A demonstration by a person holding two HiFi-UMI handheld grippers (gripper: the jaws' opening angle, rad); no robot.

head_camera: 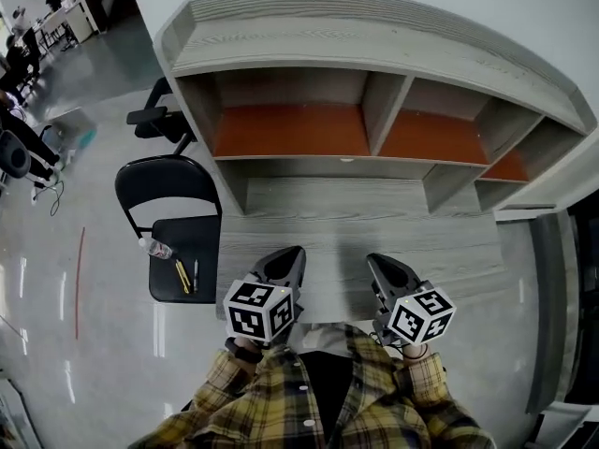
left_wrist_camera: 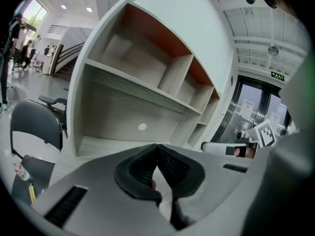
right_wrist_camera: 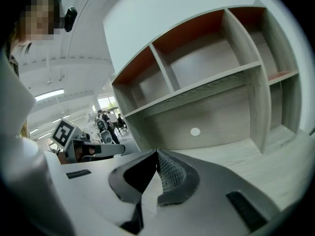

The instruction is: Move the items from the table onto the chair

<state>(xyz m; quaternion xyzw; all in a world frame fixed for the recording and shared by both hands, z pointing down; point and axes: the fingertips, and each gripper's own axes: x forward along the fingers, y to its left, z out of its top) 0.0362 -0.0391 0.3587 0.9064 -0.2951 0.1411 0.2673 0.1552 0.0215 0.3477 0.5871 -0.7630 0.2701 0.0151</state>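
Hidden or unclear:
- Both hands are covered by the marker cubes in the head view. The near edge of the grey wood-grain table (head_camera: 328,251) is cut off by the grippers and a plaid shirt (head_camera: 318,410).
- The items on the black padded chair (head_camera: 201,237) are too small to be identified with certainty.
- In the left gripper view the chair (left_wrist_camera: 34,127) is clipped by the picture's rim. Only part of the bottle (left_wrist_camera: 19,173) and a yellow sliver (left_wrist_camera: 31,193) are seen there.

Items, all on the chair seat, left of the table:
- A clear plastic bottle (head_camera: 158,248) is laid on its side near the seat's back. Its long axis runs across the seat, with the cap apparently toward the outer edge.
- A slim yellow stick-shaped item (head_camera: 182,276) and a slim dark pen-like item (head_camera: 196,274) are laid just beside each other. Their long axes run roughly front to back.

Grippers:
- The left gripper (head_camera: 296,251) (left_wrist_camera: 156,146) is held over the table's near part, with its fingers pressed together at the tips and nothing between them.
- The right gripper (head_camera: 372,258) (right_wrist_camera: 157,152) is held likewise, closed on nothing.
- Both are pointed at the wooden shelf hutch (head_camera: 374,110).
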